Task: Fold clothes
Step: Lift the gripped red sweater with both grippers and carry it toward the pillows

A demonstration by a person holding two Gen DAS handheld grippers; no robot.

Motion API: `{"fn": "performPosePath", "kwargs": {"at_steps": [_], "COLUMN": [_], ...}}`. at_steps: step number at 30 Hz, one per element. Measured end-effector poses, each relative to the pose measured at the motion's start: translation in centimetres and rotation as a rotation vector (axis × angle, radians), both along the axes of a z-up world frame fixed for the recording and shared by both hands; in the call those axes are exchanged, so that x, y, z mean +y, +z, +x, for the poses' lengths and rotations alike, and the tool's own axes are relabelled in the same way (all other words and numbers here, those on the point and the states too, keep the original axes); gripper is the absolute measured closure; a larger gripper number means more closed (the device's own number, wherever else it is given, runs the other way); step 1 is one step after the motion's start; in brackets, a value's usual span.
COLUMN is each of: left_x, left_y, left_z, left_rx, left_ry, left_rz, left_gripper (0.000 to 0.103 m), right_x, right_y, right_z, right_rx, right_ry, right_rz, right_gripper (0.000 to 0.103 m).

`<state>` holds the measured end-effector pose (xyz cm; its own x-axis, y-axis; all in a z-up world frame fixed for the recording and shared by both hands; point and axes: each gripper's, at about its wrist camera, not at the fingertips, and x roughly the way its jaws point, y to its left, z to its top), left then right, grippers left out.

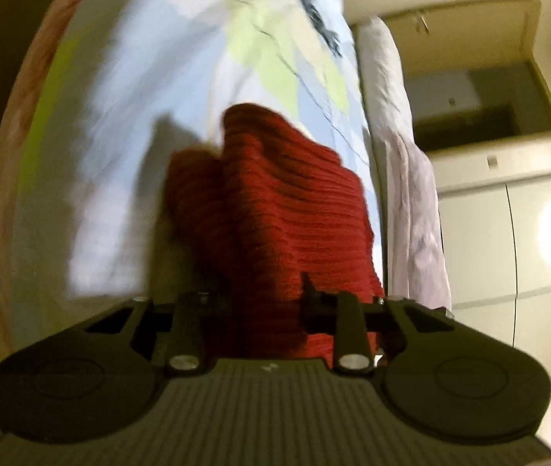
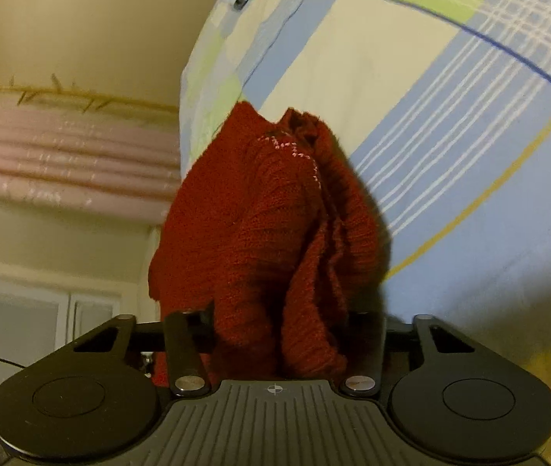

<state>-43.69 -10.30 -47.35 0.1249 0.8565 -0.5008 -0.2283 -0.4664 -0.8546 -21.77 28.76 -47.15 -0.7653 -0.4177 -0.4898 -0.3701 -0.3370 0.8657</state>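
One red knit sweater (image 1: 275,202), one plaid bedsheet (image 2: 450,136) (blue, green, cream), two tongs (image 1: 267,303) (image 2: 279,326).

A coarse ribbed red knit sweater (image 1: 283,209) hangs over smooth checked cotton bedding (image 2: 450,124).

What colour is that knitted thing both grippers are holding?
The knitted garment is deep red, with a line of pale pink stitching near its top; the right wrist view shows it best.

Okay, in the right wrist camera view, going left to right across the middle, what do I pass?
Pink pleated curtain → red knit sweater, hanging from the right hand-held gripper → plaid bedsheet.
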Motion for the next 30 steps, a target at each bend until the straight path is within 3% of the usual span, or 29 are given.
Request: {"fn": "performPosePath", "kwargs": {"at_steps": [7,12,21,26,30], "left_x": [1.0,2.5,8.7,12.8,16.4], "left_y": [5.2,11.1,19.8,23.0,24.1], "left_z": [-8.4,-14.8,-22.9,-25.3,-27.8], "left_rx": [-0.011,0.035,0.100,0.169,0.179], "left_ry": [-0.167,-0.300,-0.394,-0.447,-0.440], "left_rz": [0.035,0.065,0.144,0.180,0.180], "left_gripper": [0.082,0.082,0.082,0.082,0.082], "right_x": [-6.6,-11.8,-12.5,-9.6,-6.7], "right_y": [6.1,11.3,19.0,20.3,21.0], "right_z": [3.0,1.8,-3.8,-6.4,-8.8], "right_rx": [0.013,0.036,0.161,0.227,0.263], "right_ry": [-0.294,-0.506,-0.699,-0.753,-0.763], "right_rz": [-0.015,-0.007,-0.008,-0.016,-0.027], "right_gripper": [0.064,0.064,0.064,0.064,0.064]}}
